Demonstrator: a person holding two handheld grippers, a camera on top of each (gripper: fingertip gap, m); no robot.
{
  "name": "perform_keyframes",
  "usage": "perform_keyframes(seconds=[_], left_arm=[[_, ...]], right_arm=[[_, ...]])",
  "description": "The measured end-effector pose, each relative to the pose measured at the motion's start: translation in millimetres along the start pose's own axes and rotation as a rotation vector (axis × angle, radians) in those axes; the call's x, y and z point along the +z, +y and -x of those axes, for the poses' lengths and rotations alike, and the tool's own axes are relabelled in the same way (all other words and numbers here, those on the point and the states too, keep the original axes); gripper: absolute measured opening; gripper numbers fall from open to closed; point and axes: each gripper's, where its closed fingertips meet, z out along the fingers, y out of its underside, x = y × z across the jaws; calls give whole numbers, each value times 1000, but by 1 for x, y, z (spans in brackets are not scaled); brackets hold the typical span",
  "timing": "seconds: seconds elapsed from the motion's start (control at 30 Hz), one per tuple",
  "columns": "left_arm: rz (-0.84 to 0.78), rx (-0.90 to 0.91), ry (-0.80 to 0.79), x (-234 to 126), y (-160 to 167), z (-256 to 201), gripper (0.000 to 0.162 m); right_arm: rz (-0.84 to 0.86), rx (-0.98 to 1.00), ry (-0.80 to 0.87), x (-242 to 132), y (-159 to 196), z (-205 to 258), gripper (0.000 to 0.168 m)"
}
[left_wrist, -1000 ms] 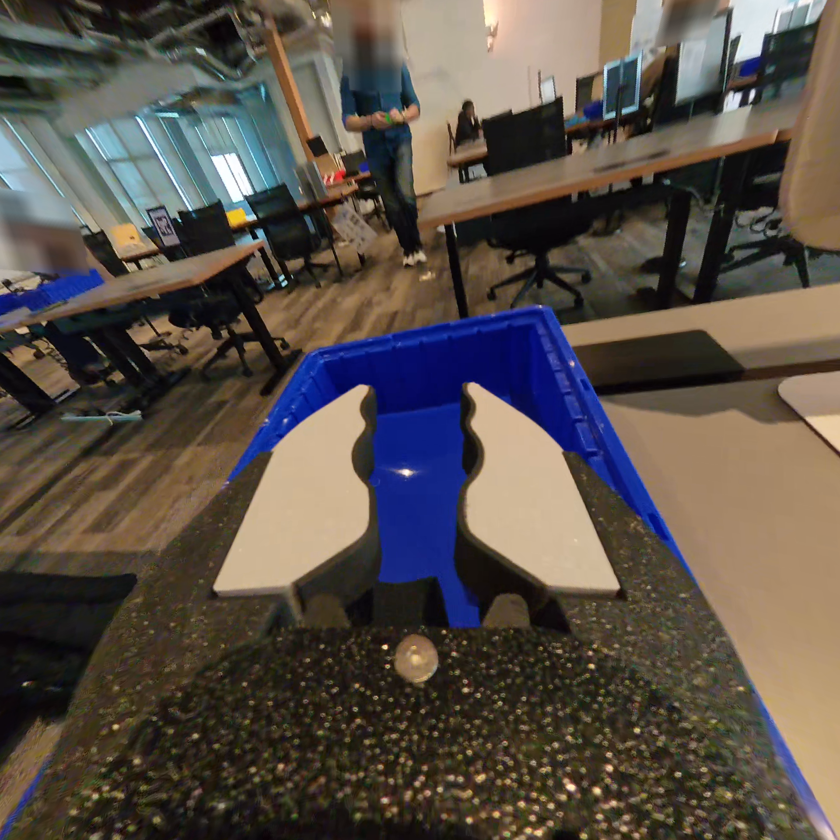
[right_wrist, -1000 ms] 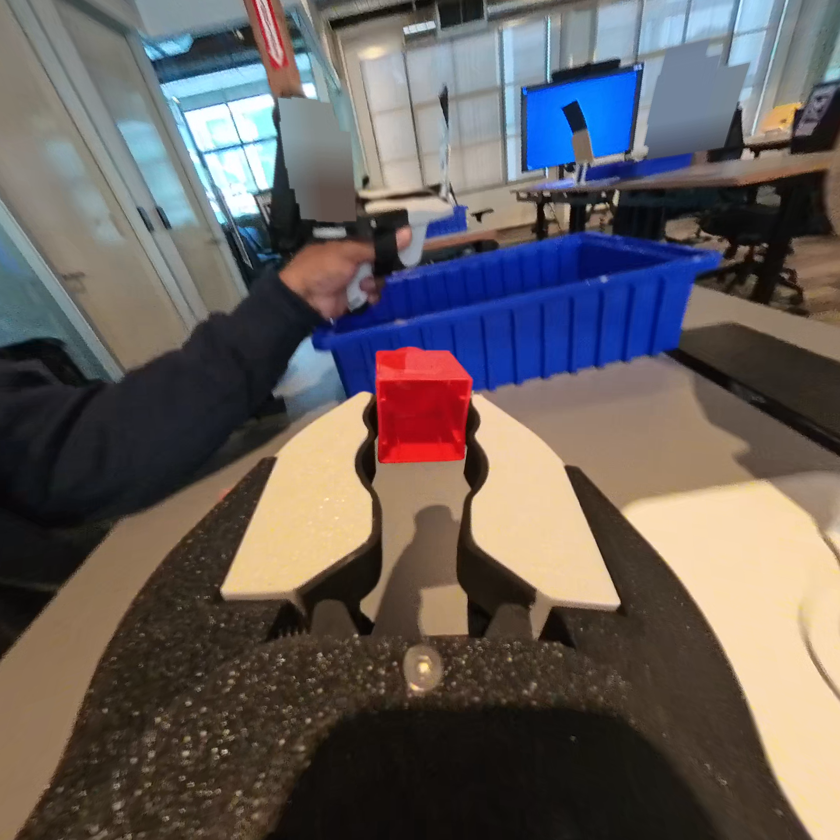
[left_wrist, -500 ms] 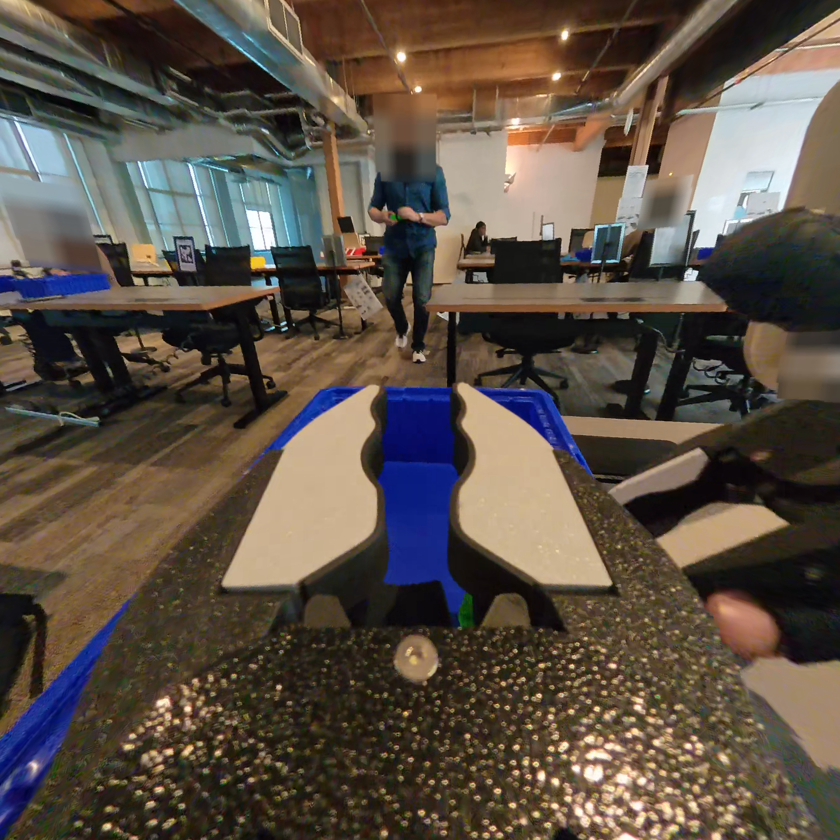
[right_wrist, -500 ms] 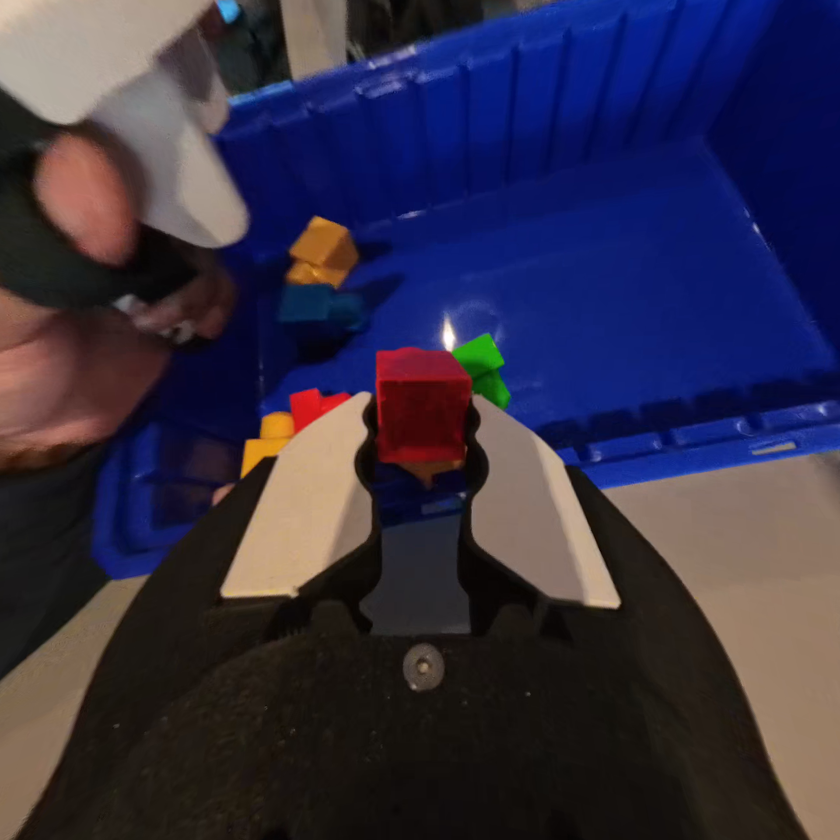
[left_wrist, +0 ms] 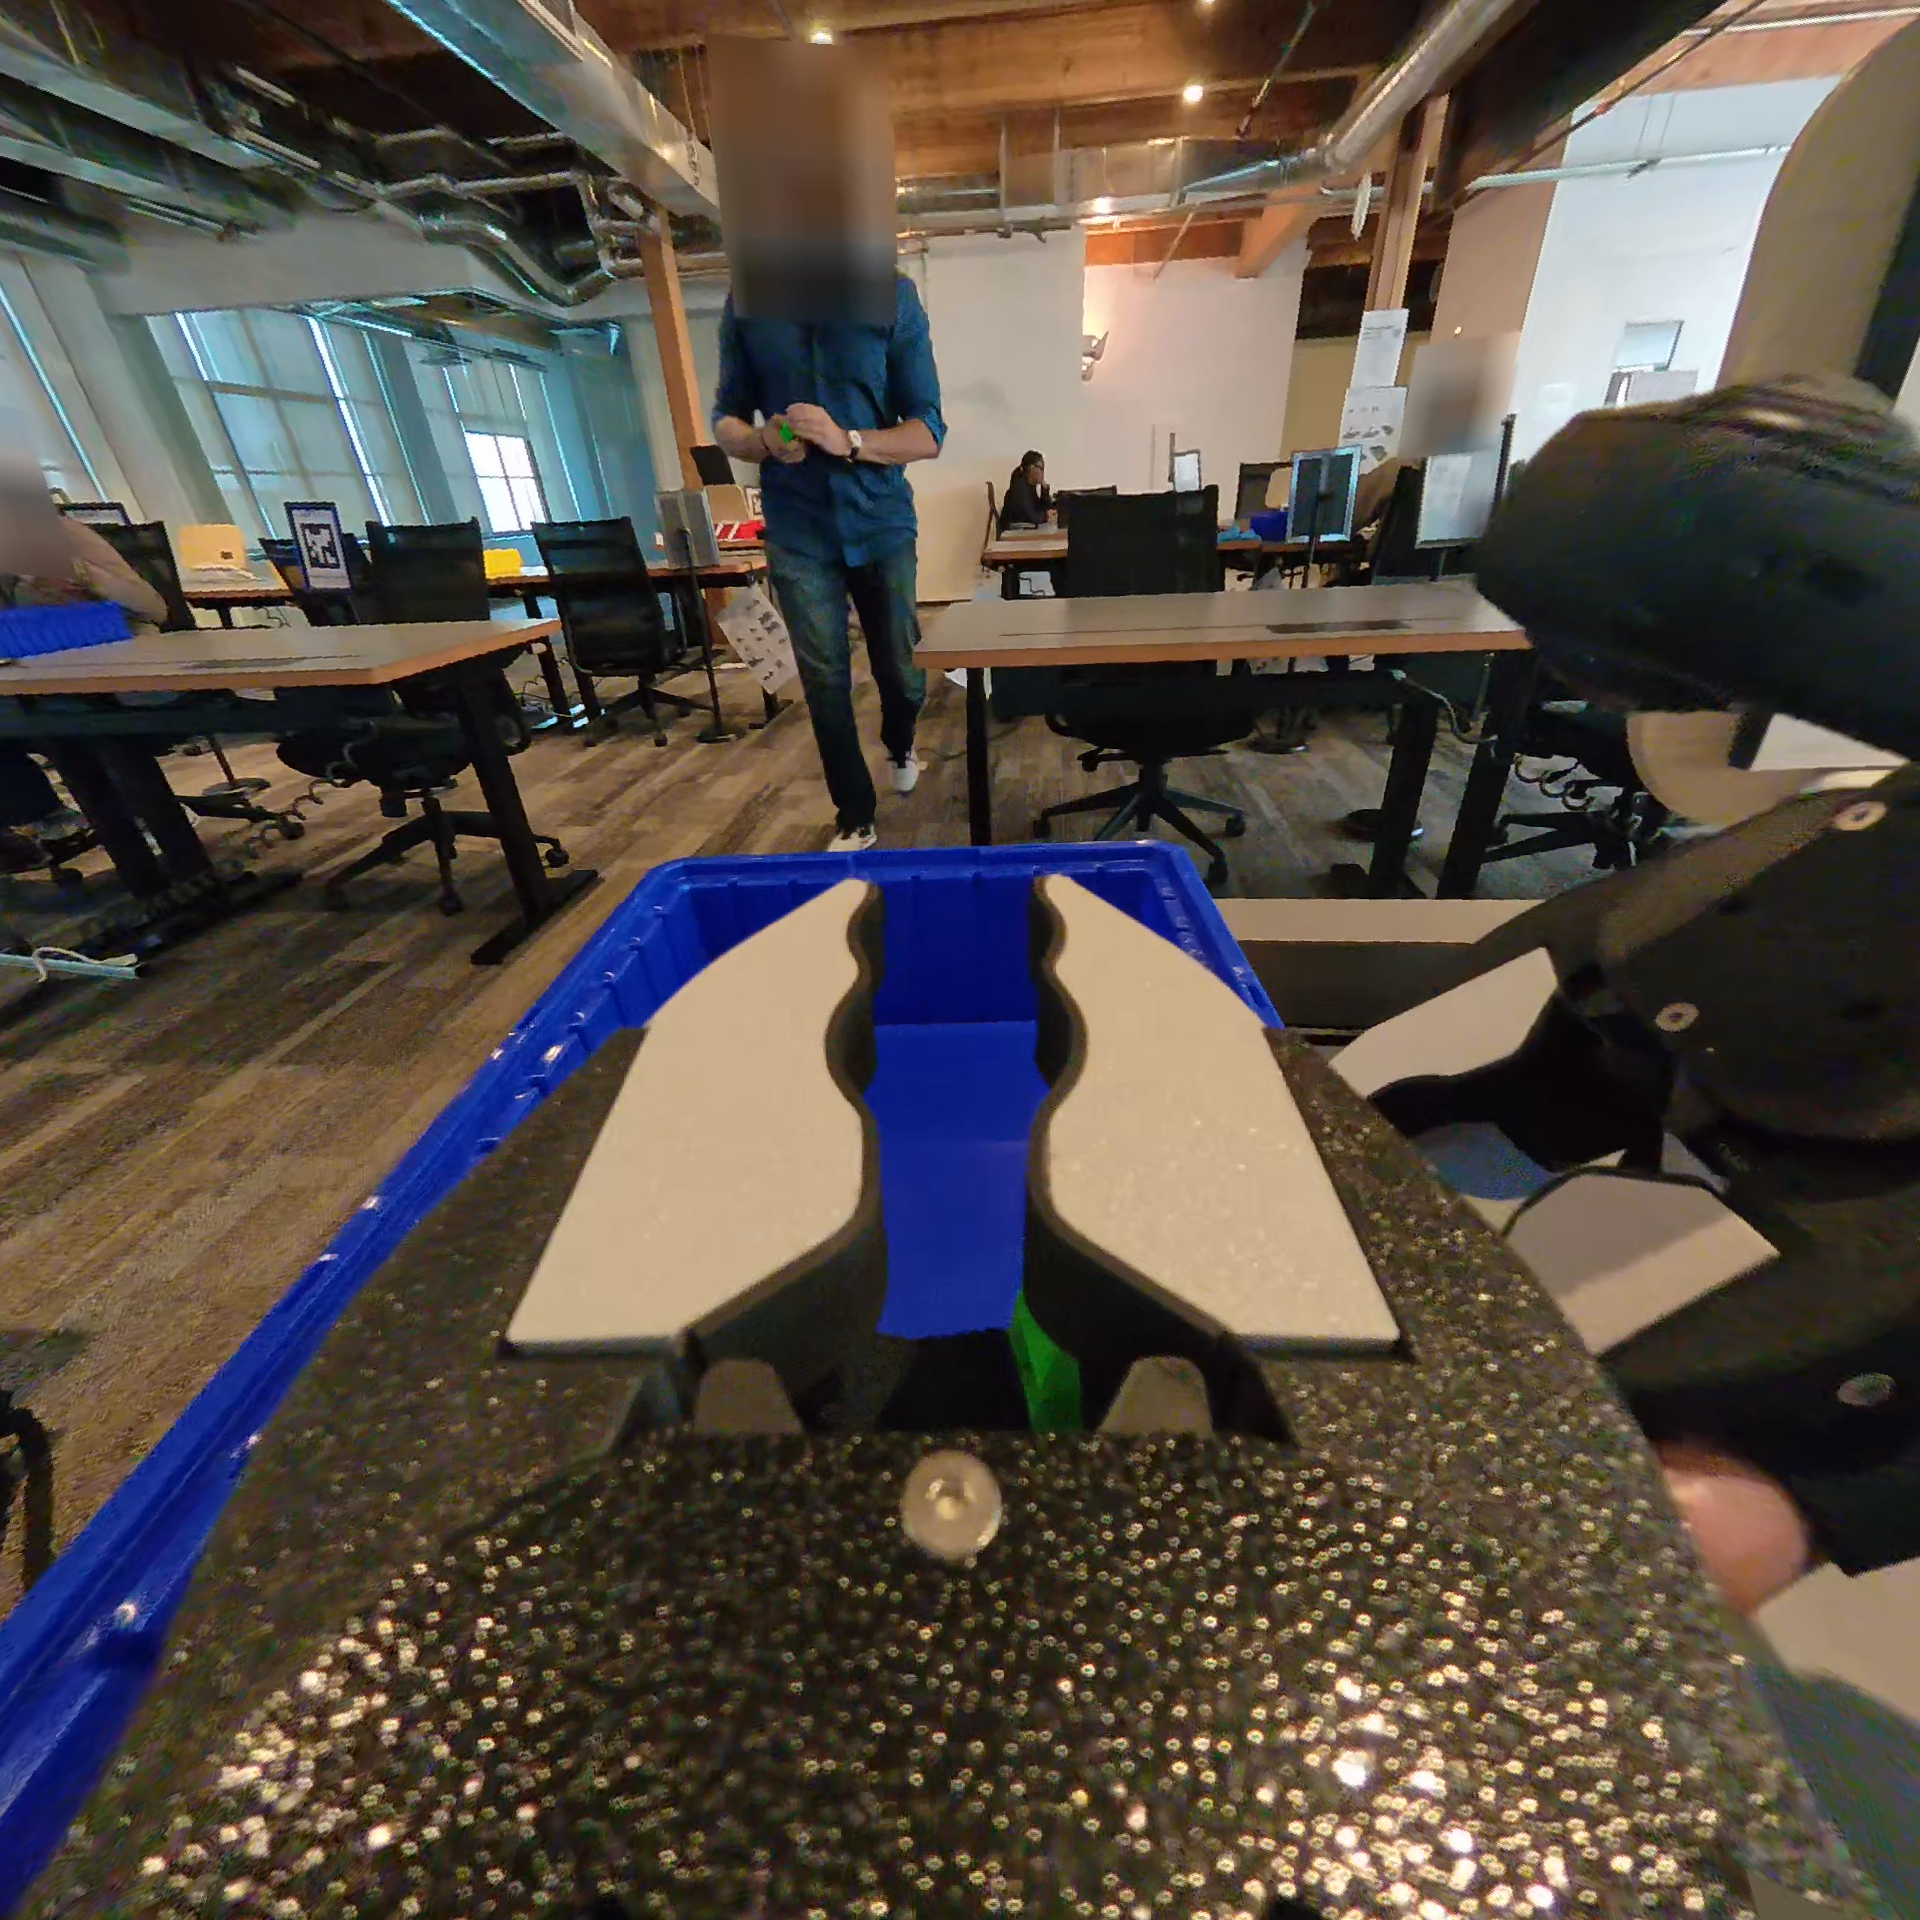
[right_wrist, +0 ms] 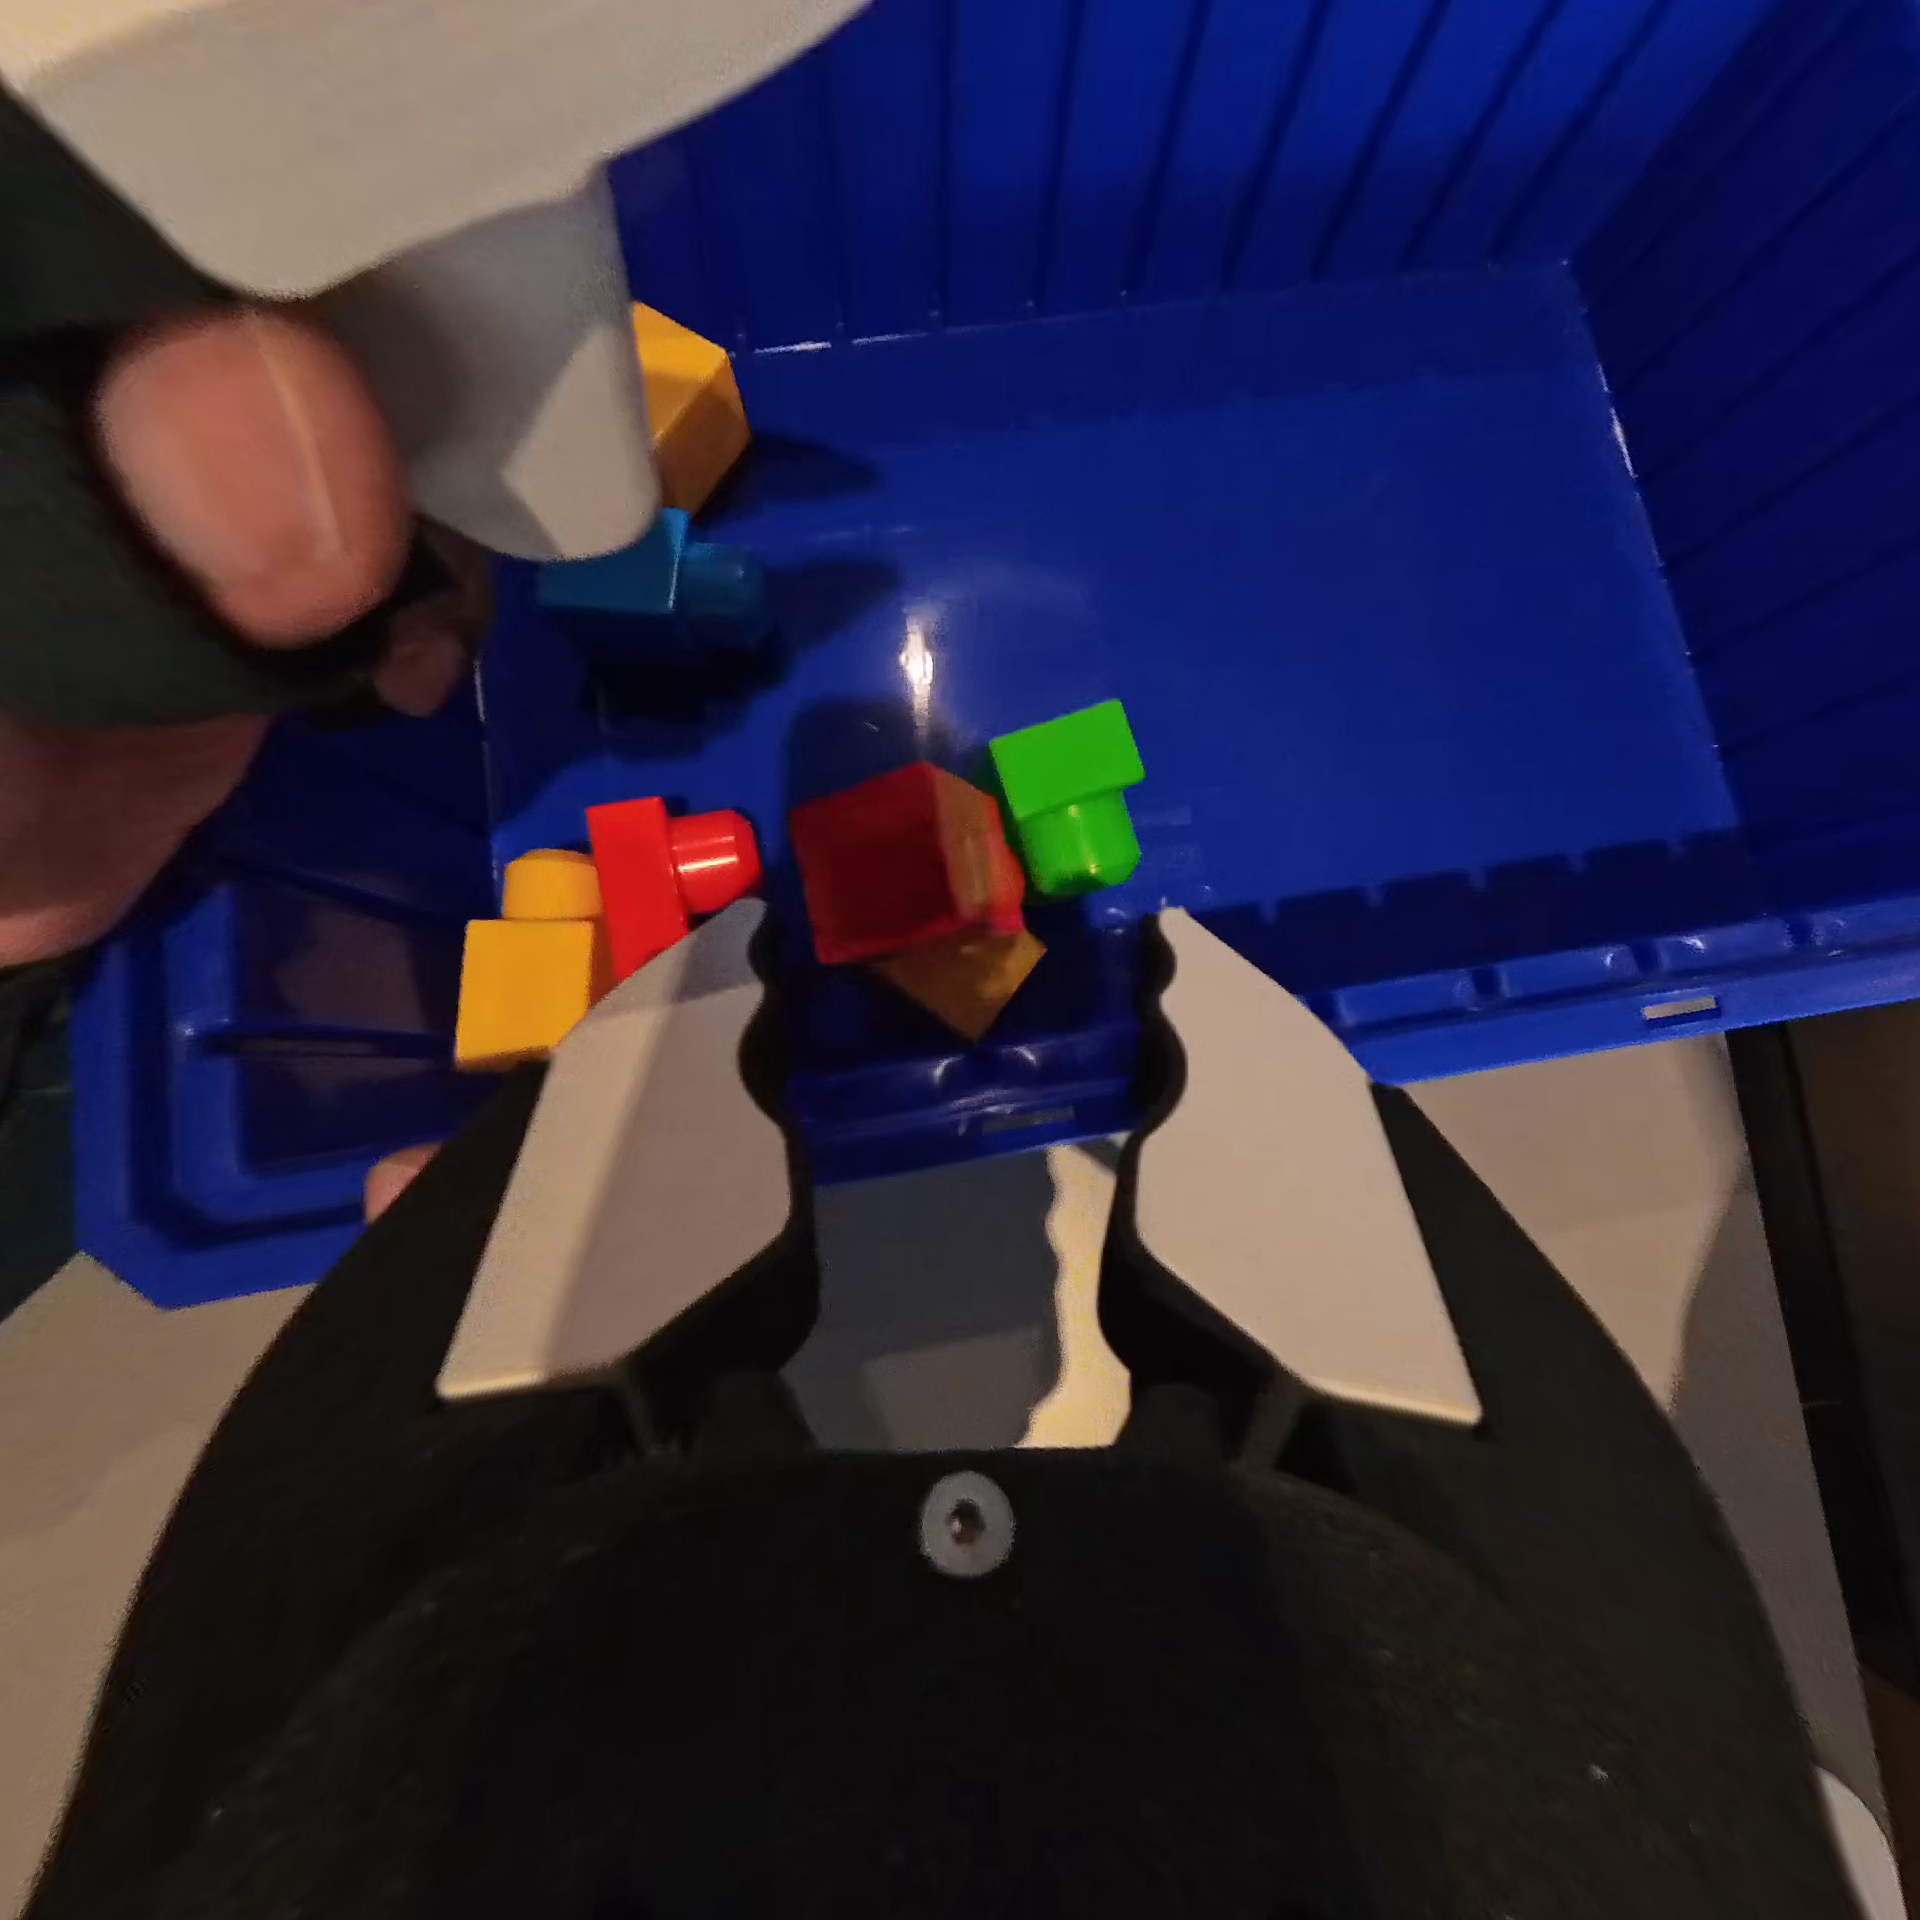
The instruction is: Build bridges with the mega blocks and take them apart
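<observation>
Right gripper (right_wrist: 956,925) fingers wide over bin (right_wrist: 1558,997); red block (right_wrist: 894,862) loose below, green block (right_wrist: 1070,800) at 2 o'clock. Left gripper (left_wrist: 954,914) fingers narrow, empty.

A grey worktop (right_wrist: 935,1278) is seen carrying a blue bin (right_wrist: 1507,1008); loose coloured blocks (right_wrist: 1060,800) lie inside the bin.

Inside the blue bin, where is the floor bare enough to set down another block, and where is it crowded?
The blue plastic bin's floor is bare right of the green block, out to the ribbed walls. Its left near corner is crowded: dark red cube, red block, yellow block.
</observation>
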Motion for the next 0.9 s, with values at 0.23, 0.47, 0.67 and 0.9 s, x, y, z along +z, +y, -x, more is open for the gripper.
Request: perform_keyframes(seconds=[0.23, 0.47, 0.67, 0.9], left_arm=[[1, 17, 20, 0, 0, -4, 26], [-32, 83, 76, -1, -8, -21, 26], [-95, 191, 148, -5, -22, -54, 26], [-194, 350, 292, -16, -41, -129, 25]], right_arm=[[-172, -19, 72, -39, 22, 8, 67], [-436, -19, 153, -108, 109, 26, 54], [-621, -16, 336, -189, 188, 35, 43], [-582, -51, 561, -357, 248, 34, 36]])
